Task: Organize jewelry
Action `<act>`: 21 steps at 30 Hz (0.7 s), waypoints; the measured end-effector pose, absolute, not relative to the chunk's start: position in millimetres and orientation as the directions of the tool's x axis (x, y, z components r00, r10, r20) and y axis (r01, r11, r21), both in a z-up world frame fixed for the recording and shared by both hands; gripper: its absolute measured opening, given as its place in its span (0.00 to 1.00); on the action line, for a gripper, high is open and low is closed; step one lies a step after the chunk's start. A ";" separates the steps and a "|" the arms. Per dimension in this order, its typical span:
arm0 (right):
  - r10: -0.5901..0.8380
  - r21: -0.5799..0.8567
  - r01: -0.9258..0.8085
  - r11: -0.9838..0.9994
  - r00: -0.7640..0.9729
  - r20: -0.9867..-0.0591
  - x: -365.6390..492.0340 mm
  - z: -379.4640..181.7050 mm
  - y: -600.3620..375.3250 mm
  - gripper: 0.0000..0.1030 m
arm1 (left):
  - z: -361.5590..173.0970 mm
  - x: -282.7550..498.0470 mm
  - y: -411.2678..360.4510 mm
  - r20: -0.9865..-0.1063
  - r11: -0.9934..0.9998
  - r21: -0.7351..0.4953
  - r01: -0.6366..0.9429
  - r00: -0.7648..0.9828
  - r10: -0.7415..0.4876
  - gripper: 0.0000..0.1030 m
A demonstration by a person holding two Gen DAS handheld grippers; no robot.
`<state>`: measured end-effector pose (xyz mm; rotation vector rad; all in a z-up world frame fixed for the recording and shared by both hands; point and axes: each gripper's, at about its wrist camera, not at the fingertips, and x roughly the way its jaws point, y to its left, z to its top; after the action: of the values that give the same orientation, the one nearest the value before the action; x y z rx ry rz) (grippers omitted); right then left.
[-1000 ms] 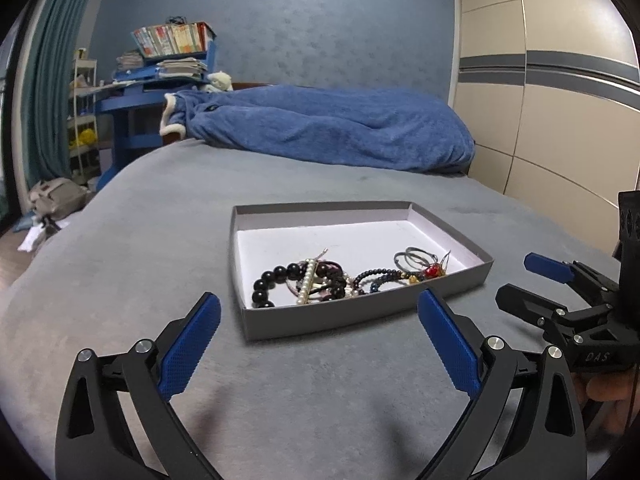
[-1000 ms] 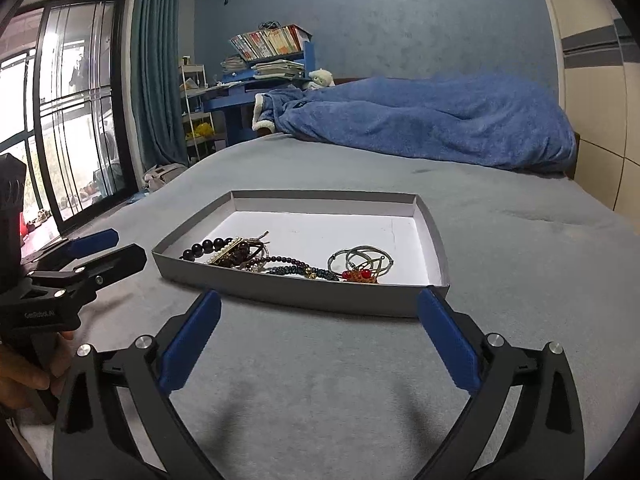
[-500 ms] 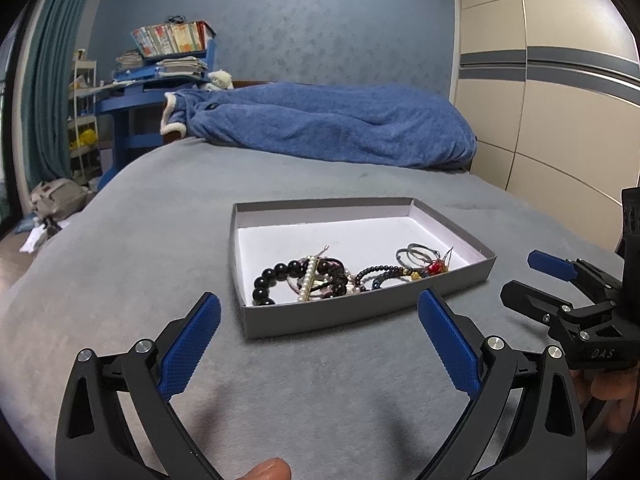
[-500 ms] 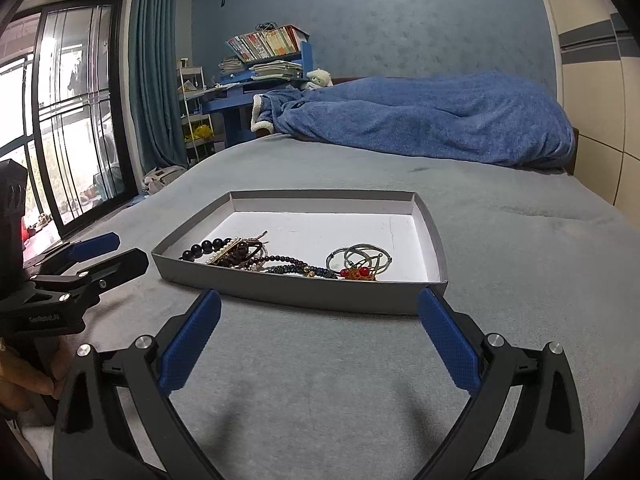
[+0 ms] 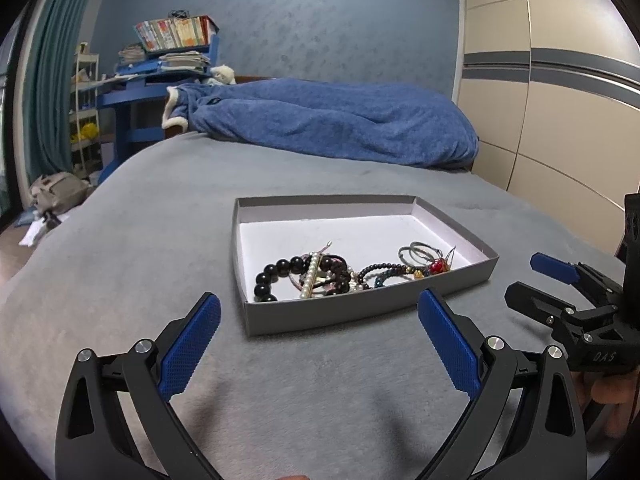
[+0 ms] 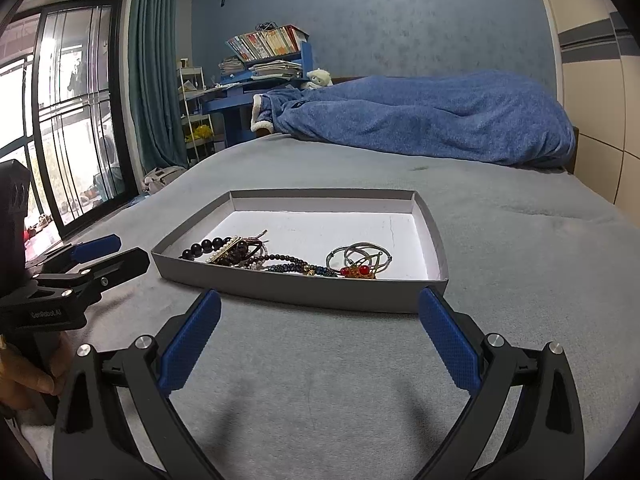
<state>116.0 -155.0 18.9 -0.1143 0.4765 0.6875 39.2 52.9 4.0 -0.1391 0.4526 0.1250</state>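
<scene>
A shallow grey cardboard tray (image 5: 352, 316) with a white floor sits on the grey bed; it also shows in the right wrist view (image 6: 304, 292). Jewelry lies tangled along its near side: a black bead bracelet (image 5: 280, 272), a pearl strand (image 5: 310, 276), a dark beaded bracelet (image 5: 384, 270), grey rings (image 5: 418, 252) and a red bead piece (image 5: 437, 266). The same items show in the right wrist view: black beads (image 6: 204, 246), rings (image 6: 360, 256), red piece (image 6: 358, 271). My left gripper (image 5: 320, 344) is open and empty, just short of the tray. My right gripper (image 6: 320, 344) is open and empty, also short of the tray.
A rumpled blue blanket (image 5: 332, 124) lies across the far end of the bed. A blue desk with books (image 5: 168, 52) and a curtain stand at the far left. A wardrobe (image 5: 560, 112) lines the right. A window (image 6: 60, 128) is at the left.
Both grippers have edged slightly closer to the tray and tilted a little. Jaws stay open. The jewelry has not moved.
</scene>
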 end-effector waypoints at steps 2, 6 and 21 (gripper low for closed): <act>0.584 0.055 -0.634 0.771 0.670 -0.458 116.5 19.1 -155.2 0.95 | 4.0 39.0 53.1 -0.444 0.983 -0.105 -0.151 0.891 0.089 0.95; 0.584 0.056 -0.634 0.771 0.670 -0.459 116.9 19.1 -155.2 0.95 | 3.8 39.7 52.6 -0.446 0.983 -0.103 -0.151 0.890 0.090 0.95; 0.584 0.056 -0.634 0.771 0.670 -0.459 116.9 18.9 -155.3 0.95 | 2.4 39.8 51.5 -0.443 0.984 -0.098 -0.148 0.892 0.090 0.95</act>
<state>116.9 -155.3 18.9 -0.1116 0.4774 0.6883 39.8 51.5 2.4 -0.1306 0.4525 0.1235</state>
